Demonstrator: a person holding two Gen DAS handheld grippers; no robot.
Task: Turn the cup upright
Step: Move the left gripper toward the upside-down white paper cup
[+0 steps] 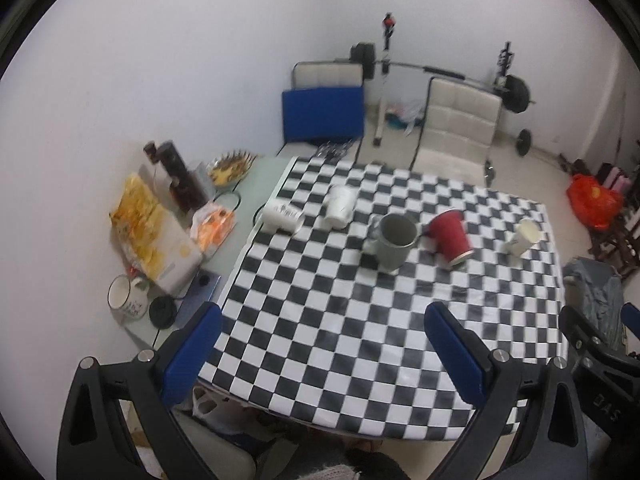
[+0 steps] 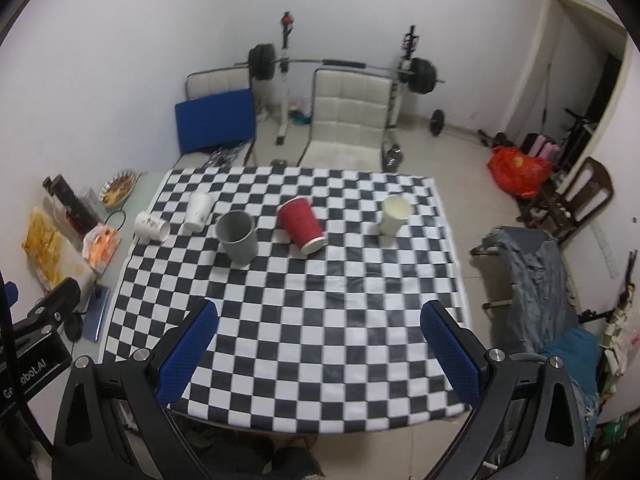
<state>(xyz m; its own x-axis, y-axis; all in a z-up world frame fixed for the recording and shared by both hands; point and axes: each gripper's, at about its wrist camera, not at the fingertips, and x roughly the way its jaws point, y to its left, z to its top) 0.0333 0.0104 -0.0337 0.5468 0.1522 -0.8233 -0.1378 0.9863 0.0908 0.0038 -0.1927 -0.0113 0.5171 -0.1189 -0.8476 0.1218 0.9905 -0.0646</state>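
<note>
Over a black-and-white checkered tablecloth (image 2: pixel 304 320) in a white-walled room with a barbell rack (image 2: pixel 340 66), the left gripper (image 1: pixel 324 350) and right gripper (image 2: pixel 320 350) hang wide apart, empty, the red paper cup (image 2: pixel 301 225) lying tipped beside an upright grey mug (image 2: pixel 238 236).

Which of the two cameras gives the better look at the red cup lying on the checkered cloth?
The right wrist view: the red cup lies near the middle, unobstructed, its white rim toward the camera. The left wrist view shows the same cup farther right and blurrier, beside the grey mug.
</note>
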